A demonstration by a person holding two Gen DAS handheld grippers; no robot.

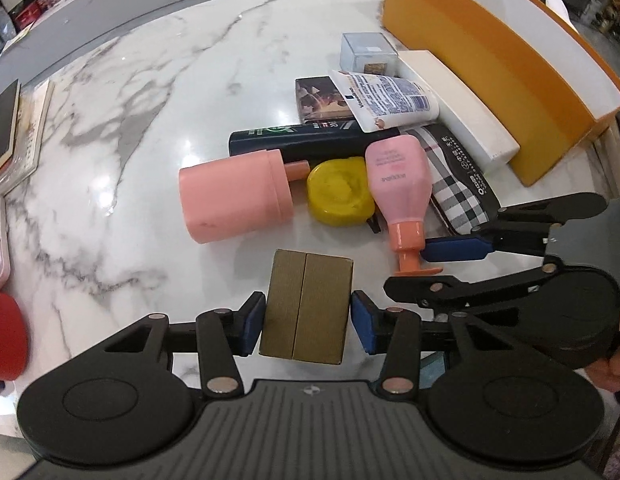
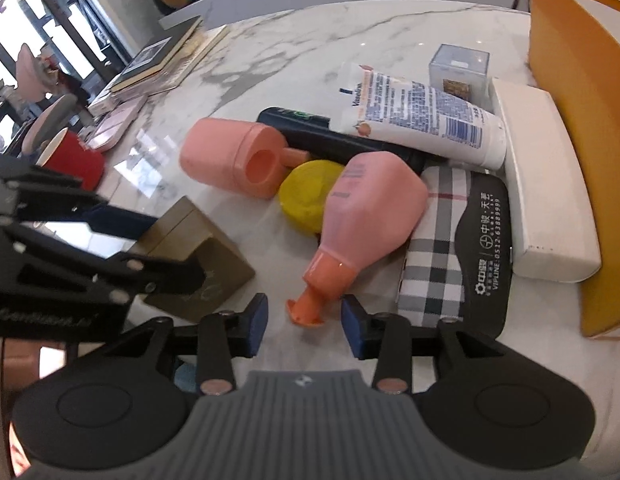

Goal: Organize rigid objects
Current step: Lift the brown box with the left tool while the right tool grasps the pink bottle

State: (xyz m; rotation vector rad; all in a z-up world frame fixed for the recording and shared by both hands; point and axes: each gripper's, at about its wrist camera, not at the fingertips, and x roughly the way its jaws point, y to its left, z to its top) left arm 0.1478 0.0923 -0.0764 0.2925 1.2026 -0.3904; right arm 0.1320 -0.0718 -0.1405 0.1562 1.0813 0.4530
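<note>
**Trainee:** What did each gripper have, nearest first?

**Me:** My left gripper [image 1: 306, 322] straddled the brown box [image 1: 306, 304], one pad at each side face. The left pad looked to be touching; at the right pad I saw a sliver of gap, so I wouldn't call it clamped. My right gripper [image 2: 304, 322] stood narrow and empty, the orange cap [image 2: 306, 314] of the pink bottle [image 2: 365, 212] lying between its fingertips, untouched.

**Trainee:** How would they handle?

**Me:** I judged the box stiff and flat-sided, an easy hold across its middle. The bottle looked smooth and rounded, likely slippery at the belly; the neck just above the cap seemed the safer place.

**Trainee:** And beyond them?

**Me:** Past the bottle lay a yellow puck [image 2: 306, 200] and a pink can [image 2: 234, 156] on its side, with a checked case [image 2: 437, 248] just right. Further out sat a black tube [image 1: 310, 140] and a white tube [image 2: 425, 116], and, farthest right, the orange bin [image 1: 489, 56] on the marble table [image 1: 150, 100].
</note>
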